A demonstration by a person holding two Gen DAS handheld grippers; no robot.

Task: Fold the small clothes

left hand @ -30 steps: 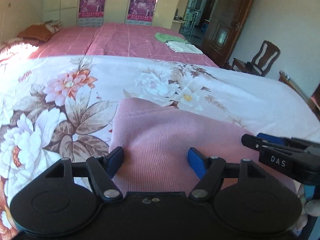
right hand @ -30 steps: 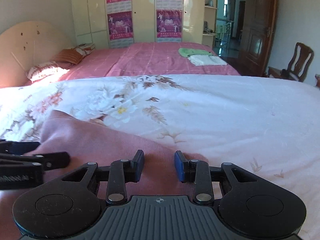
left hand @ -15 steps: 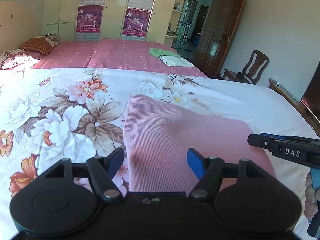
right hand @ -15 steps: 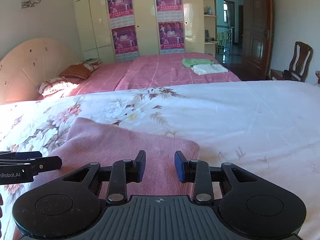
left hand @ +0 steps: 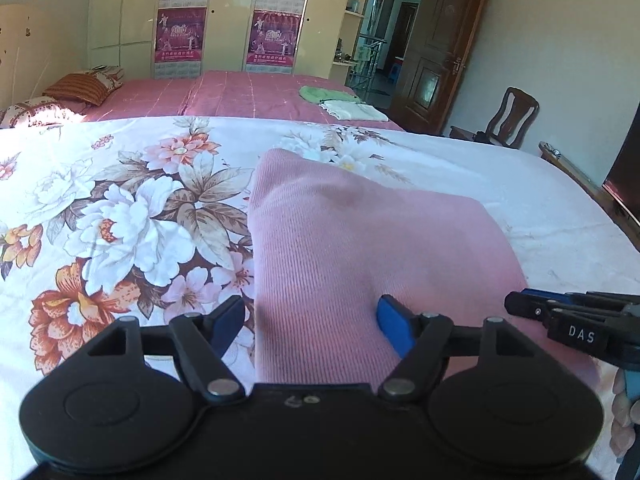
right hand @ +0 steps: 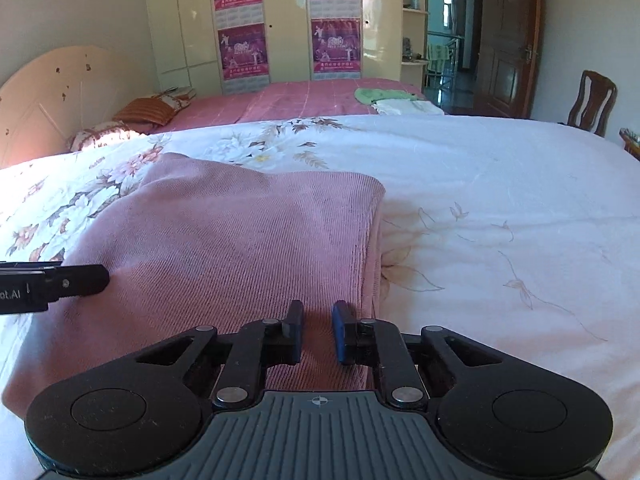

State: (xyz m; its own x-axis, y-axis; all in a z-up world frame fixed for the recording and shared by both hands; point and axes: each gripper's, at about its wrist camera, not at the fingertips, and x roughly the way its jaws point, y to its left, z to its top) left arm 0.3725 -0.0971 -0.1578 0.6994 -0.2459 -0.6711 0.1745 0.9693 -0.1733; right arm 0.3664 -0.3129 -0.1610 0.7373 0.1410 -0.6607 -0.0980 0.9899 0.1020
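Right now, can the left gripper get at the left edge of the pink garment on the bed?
Probably yes. The left gripper hangs open right over that edge of the pink garment, with nothing between them; the right gripper, jaws closing, works the opposite side.

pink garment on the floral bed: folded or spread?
Folded. The pink garment lies as a compact rectangle on the floral bedspread, with a doubled edge along its right side.

Garment (left hand: 360, 240) on bedspread (left hand: 120, 208); second bed (left hand: 240, 96) behind
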